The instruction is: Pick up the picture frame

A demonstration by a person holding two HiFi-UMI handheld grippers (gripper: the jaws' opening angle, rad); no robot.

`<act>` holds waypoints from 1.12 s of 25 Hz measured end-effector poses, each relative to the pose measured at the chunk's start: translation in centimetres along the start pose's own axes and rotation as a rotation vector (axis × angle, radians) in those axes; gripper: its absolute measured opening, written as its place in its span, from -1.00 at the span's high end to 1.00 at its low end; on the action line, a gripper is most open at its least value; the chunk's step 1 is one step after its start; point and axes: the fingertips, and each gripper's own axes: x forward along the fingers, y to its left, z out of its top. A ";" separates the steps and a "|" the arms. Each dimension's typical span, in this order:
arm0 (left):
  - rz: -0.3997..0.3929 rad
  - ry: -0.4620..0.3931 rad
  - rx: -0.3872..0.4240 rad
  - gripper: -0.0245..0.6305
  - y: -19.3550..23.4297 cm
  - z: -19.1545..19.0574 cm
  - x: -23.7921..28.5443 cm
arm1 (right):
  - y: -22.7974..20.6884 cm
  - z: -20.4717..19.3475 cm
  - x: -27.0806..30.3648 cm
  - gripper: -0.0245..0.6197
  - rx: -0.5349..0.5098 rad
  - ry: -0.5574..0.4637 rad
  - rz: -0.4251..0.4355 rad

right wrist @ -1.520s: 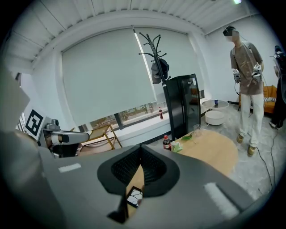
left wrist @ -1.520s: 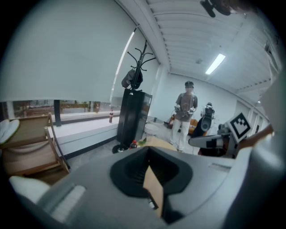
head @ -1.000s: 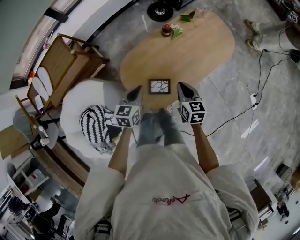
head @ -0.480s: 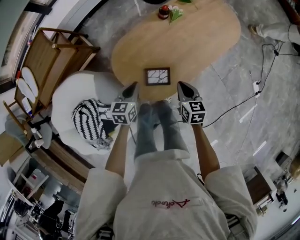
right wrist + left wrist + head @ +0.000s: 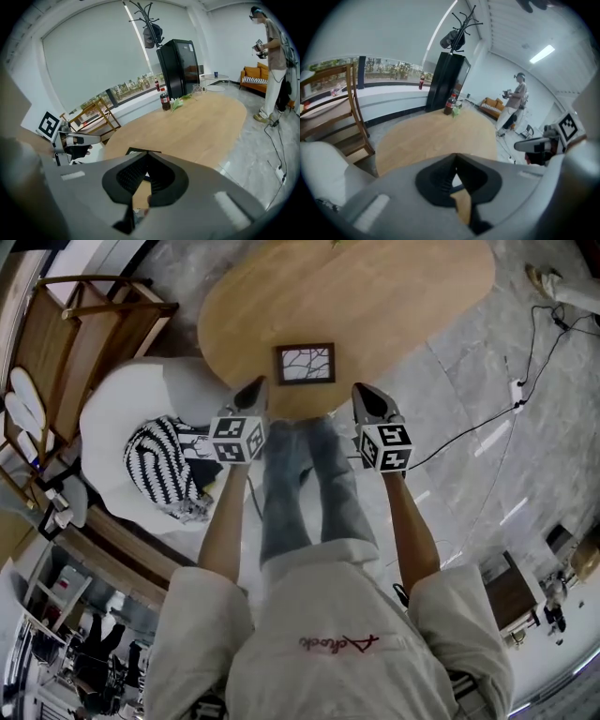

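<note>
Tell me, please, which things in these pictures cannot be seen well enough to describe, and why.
- Picture frame: in the left gripper view the left gripper covers it; the right gripper view shows only a strip of it.
- The frame's image: too small in the head view; only dark lines on white.
- Bottle: beyond the head view's top edge; its label is too small elsewhere.

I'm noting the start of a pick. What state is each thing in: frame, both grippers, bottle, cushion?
picture frame: lying flat, face up, on the table near its near edge, untouched.
left gripper: shut, empty, short of the frame.
right gripper: shut, empty, short of the frame.
bottle: upright at the table's far end.
striped cushion: resting on the white chair.
</note>
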 end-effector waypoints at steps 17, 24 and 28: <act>0.034 0.087 -0.091 0.92 2.4 -7.0 5.3 | -1.6 -6.4 6.4 0.91 0.022 0.086 0.004; 0.031 0.128 -0.123 0.77 2.9 -8.0 7.2 | -2.4 -7.2 8.9 0.77 0.079 0.129 0.011; 0.040 0.148 -0.113 0.64 3.2 -8.3 8.2 | -2.9 -7.3 10.4 0.71 0.070 0.153 -0.023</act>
